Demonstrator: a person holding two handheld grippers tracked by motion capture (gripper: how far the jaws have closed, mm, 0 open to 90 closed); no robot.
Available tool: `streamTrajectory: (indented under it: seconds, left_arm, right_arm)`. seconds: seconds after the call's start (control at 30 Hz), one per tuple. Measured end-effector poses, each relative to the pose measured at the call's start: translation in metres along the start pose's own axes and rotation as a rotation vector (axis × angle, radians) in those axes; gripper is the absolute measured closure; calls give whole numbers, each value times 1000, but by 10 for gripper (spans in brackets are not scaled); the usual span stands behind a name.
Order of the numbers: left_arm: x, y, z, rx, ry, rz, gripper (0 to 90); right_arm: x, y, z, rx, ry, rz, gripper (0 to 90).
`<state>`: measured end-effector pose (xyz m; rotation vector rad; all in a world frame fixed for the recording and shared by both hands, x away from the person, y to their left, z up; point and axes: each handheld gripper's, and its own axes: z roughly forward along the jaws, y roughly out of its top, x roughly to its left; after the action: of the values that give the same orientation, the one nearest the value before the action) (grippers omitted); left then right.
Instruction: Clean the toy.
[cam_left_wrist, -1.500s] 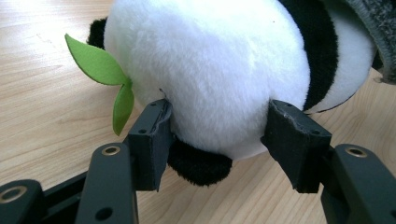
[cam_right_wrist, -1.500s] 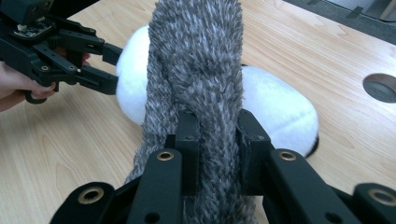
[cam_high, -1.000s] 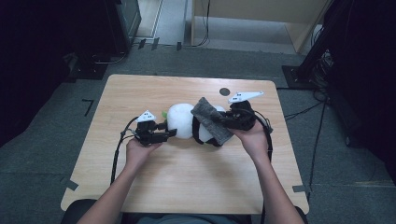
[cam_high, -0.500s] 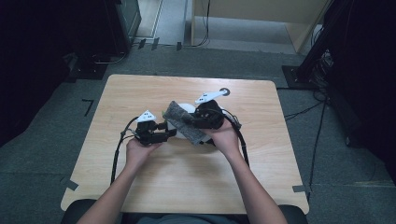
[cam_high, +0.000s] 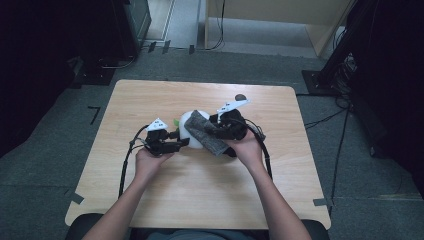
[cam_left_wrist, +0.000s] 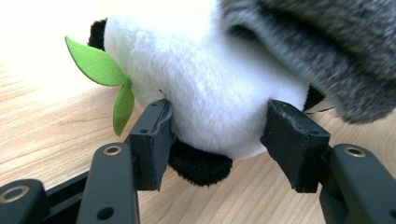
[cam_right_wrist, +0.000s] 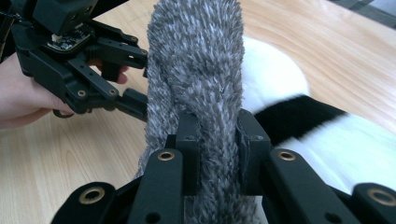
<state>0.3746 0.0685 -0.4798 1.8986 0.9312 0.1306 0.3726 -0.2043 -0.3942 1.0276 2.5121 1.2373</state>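
Note:
A white plush panda (cam_high: 188, 123) with black patches and a green leaf (cam_left_wrist: 95, 63) lies at the middle of the wooden table (cam_high: 150, 100). My left gripper (cam_high: 181, 143) has its jaws pressed on both sides of the plush's white body (cam_left_wrist: 205, 79). A grey fuzzy cloth (cam_high: 206, 134) drapes over the plush's right side. My right gripper (cam_high: 214, 131) is shut on that cloth (cam_right_wrist: 196, 60), which stands up between its pads (cam_right_wrist: 188, 140). In the right gripper view the left gripper (cam_right_wrist: 133, 79) sits just behind the cloth, beside the plush (cam_right_wrist: 271, 74).
A small dark round object (cam_high: 240, 97) lies on the table behind the right gripper. Black cables (cam_high: 125, 165) trail from both grippers toward the near edge. Dark equipment (cam_high: 127, 20) and stands (cam_high: 345, 55) surround the table on the grey floor.
My right gripper has carried the grey cloth leftward over the plush. The left gripper has held its place on the plush.

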Motion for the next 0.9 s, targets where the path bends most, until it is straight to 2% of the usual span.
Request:
streamTrajectory:
  seconds: [0.3,0.63,0.8,0.9]
  left_arm:
    - [0,0,0,1,-1,-1,420]
    - [-1,0,1,0,1,4,429]
    - [-1,0,0,1,1,4,430]
    - [-1,0,0,3,1,8,430]
  right_arm:
    - [-15,-13,-37,-19,-69,20,754]
    - [-32,-30,-60,-44,-102,82,755]
    - [-44,-30,-77,-114,-158,117,756]
    - [-56,-32,-80,-129,-207,145,755]
